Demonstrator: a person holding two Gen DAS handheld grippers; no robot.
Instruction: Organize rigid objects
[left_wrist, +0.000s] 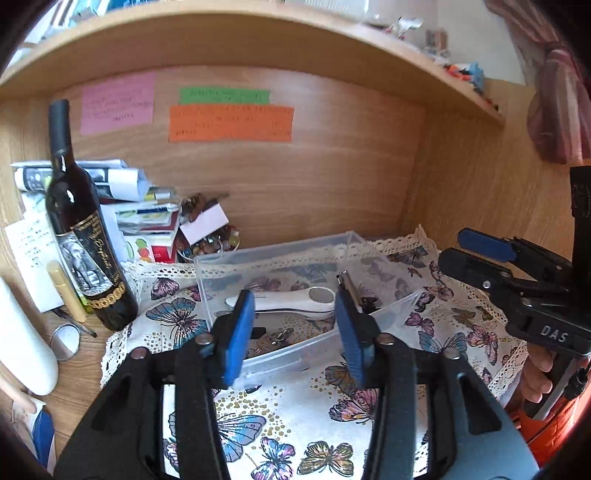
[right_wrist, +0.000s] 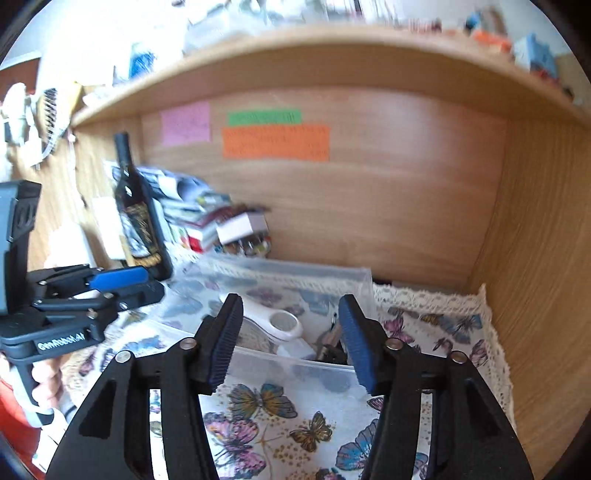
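A clear plastic box (left_wrist: 221, 266) (right_wrist: 295, 363) stands on a butterfly-print cloth (left_wrist: 295, 406) inside a wooden desk alcove. In it lie a white handheld device (left_wrist: 280, 301) (right_wrist: 280, 325) with a round metal face, a small metal piece (left_wrist: 347, 282) and some dark small items (right_wrist: 332, 339). My left gripper (left_wrist: 293, 299) hovers open just in front of the box's near wall, nothing between its blue pads. My right gripper (right_wrist: 290, 301) is open too, over the near rim, empty. Each gripper shows in the other's view: the right gripper (left_wrist: 452, 246) beside the box's right end, the left gripper (right_wrist: 153, 282) at its left end.
A dark wine bottle (left_wrist: 81, 240) (right_wrist: 140, 221) stands left of the box. Behind it are stacked papers (left_wrist: 122, 192) and a jar of coloured beads (left_wrist: 210, 243). A small mirror (left_wrist: 66, 341) lies at the left. The alcove's wooden side wall (right_wrist: 535, 277) closes the right; a shelf runs overhead.
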